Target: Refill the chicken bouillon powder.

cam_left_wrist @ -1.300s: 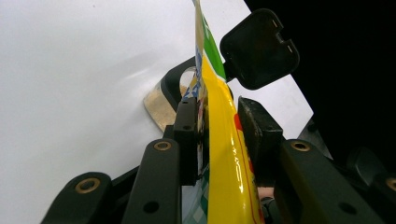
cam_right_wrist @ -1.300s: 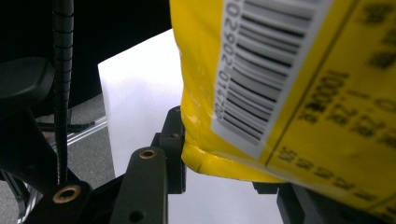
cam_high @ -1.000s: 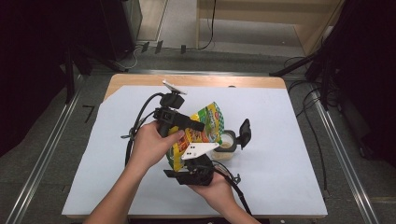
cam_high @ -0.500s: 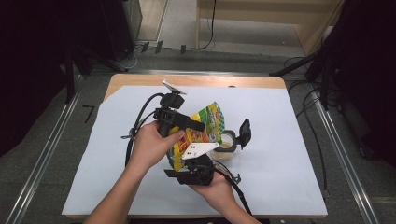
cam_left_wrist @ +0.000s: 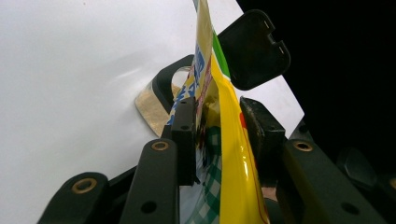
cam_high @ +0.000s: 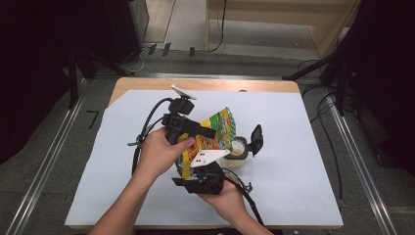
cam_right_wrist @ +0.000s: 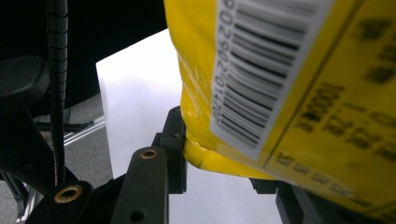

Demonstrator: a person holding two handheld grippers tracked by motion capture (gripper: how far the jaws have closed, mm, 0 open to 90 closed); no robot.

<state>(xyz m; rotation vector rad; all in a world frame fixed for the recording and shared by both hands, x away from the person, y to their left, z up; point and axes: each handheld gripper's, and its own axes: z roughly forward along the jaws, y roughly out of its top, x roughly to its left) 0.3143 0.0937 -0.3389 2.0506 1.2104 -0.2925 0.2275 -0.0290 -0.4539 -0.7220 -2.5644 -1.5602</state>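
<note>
1. While both grippers hold it at the centre of the high view, the glossy yellow-and-green snack pouch [cam_high: 215, 134] stands tilted over the clear plastic container [cam_high: 236, 155], whose black hinged lid [cam_high: 255, 139] is flipped open to the right.
2. Printing: the right gripper view shows a white barcode label [cam_right_wrist: 261, 70] with black bars and blurred digits in the upper part of the frame; the dark text beside it cannot be read. The left gripper view shows a green check pattern low on the pouch.
3. Left gripper [cam_left_wrist: 219, 126]: clamped on the pouch, one pad on each face. The left hand [cam_high: 159, 152] wraps its handle, forearm entering from the lower left of the high view.
4. Right gripper [cam_high: 203, 178]: closed on the pouch's bottom edge, the near pad [cam_right_wrist: 176, 140] touching the fold. The right hand [cam_high: 225, 198] cups it from below.
5. Both rest over the white table cover [cam_high: 303, 147].
</note>
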